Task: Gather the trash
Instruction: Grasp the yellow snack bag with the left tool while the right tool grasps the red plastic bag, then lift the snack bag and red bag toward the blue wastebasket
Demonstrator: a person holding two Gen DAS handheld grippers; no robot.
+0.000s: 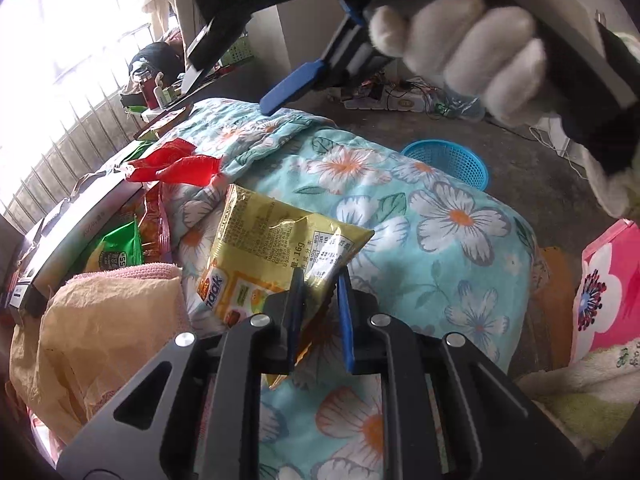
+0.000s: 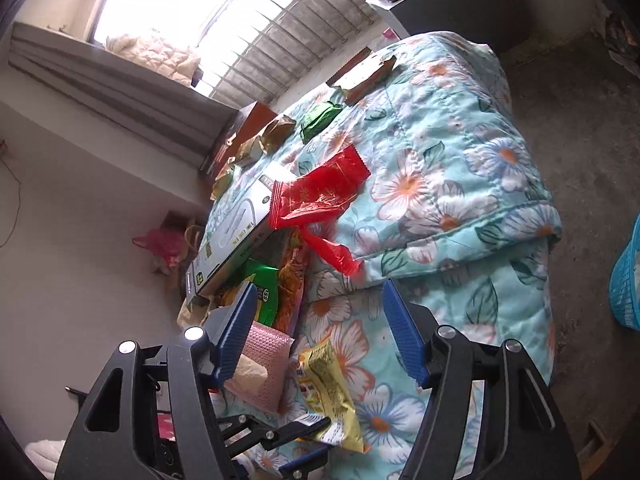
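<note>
Floral quilt (image 1: 420, 200), yellow wrapper (image 1: 280, 248) pinched in left gripper (image 1: 320, 284)

blue basket (image 2: 628, 284) cut off by the frame edge, green packet (image 1: 116, 254) half hidden under the long box (image 1: 80, 232)

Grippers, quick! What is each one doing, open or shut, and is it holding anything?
Left gripper: shut on the yellow snack wrapper.
Right gripper: open, holding nothing, above the floral quilt.
</note>
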